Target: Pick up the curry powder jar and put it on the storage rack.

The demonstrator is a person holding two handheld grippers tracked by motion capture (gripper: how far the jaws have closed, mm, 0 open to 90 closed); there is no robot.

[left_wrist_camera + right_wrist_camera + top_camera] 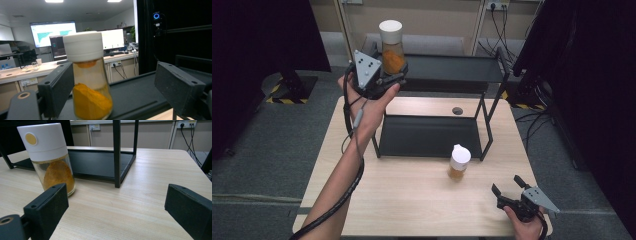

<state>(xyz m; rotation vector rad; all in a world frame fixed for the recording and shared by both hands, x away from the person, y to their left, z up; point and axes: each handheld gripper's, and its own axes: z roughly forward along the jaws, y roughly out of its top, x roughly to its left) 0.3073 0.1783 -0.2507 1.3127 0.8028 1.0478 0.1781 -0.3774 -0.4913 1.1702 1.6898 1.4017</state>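
spice jar at the rack's top shelf, second jar on the counter

left hand-held gripper [396,76] is raised at the left end of the black rack's upper shelf [452,67]. a spice jar [392,47] with a white cap and orange powder stands upright on that shelf between its jaws. in the left gripper view the jar [88,77] sits hard against the left jaw, while the right jaw stands well apart from it, so the hand-held gripper is spread wide and not clamping the glass. the powder is heaped to one side inside.

right hand-held gripper [507,186] rests low at the near right corner of the counter [412,195], jaws released and holding nothing. a second jar [458,162], also white-capped with orange-brown powder, stands upright on the counter just in front of the rack's lower shelf [427,135], apart from the right jaws. in the right gripper view this jar [48,157] stands beyond the left jaw, with a rack leg [116,152] near it.
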